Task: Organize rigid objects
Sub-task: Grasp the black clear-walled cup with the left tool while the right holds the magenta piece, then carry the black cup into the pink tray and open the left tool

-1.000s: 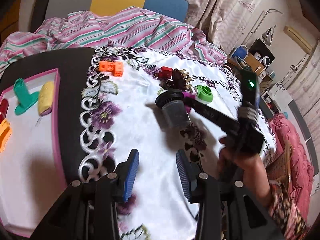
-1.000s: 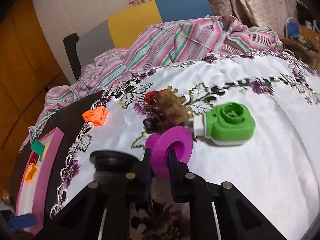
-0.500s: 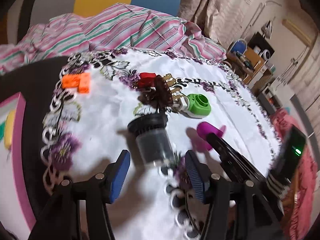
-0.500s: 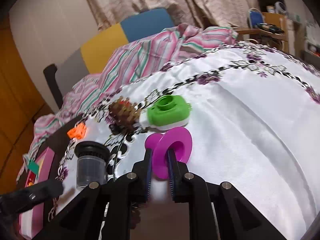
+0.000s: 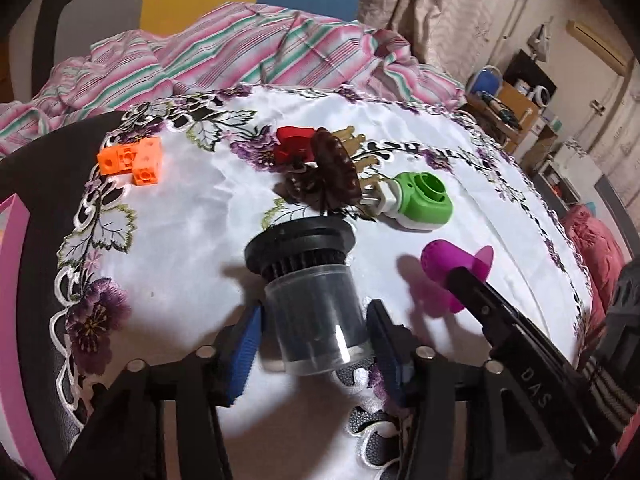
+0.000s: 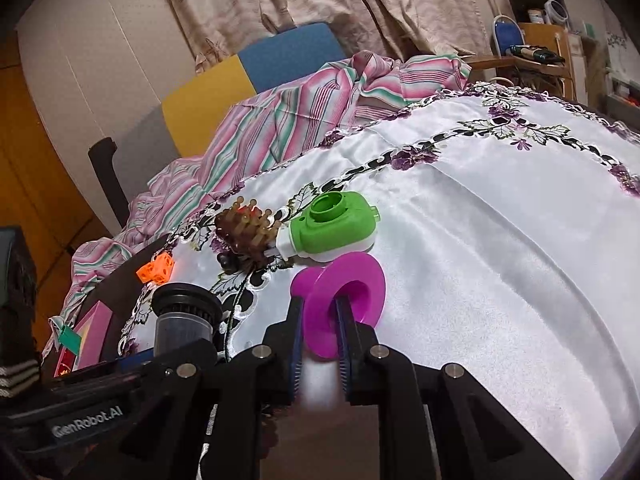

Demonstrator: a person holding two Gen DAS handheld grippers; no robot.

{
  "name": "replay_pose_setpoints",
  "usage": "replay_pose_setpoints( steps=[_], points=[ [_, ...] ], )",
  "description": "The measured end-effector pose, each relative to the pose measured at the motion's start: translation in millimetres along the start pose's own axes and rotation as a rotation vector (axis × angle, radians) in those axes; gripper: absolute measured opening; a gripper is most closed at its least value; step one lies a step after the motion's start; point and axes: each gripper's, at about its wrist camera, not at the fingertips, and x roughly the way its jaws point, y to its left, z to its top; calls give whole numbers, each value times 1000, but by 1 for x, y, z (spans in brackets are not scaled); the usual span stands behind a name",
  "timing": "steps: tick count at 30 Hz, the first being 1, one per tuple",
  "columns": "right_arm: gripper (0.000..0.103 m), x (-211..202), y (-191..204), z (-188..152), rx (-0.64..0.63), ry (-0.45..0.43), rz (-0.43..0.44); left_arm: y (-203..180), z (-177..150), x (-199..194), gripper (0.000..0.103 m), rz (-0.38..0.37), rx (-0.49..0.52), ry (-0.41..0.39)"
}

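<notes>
canister upright on the counter, axis vertical, dead ahead between my left claw fingers | left claw wide apart, not yet touching | right claw pinched on purple spool, just right

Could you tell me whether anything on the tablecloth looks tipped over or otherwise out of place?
Nothing looks spilled or broken. The black-capped canister stands upright, while the brown spiky toy, red piece and green plug-in device lie jumbled together mid-cloth.
</notes>
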Motion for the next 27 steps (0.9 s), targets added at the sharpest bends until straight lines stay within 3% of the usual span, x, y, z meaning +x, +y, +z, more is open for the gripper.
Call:
replay_pose_setpoints(
  steps=[6, 14, 17, 22, 27],
  points=[
    [16, 0, 1, -1, -9, -2, -7, 4, -4, -8, 43, 14, 4, 7],
    [16, 0, 2, -1, -8, -4, -7, 13, -3, -39, 43, 34, -12, -60],
    [16, 0, 2, -1, -11, -3, -9, 14, -1, -34, 42, 67, 23, -51],
    [16, 0, 1, -1, -6, -3, -4, 14, 2, -31, 42, 59, 30, -50],
    [16, 0, 1, -1, -3, -4, -2, 16, -7, -34, 46, 37, -17, -26]
  ],
)
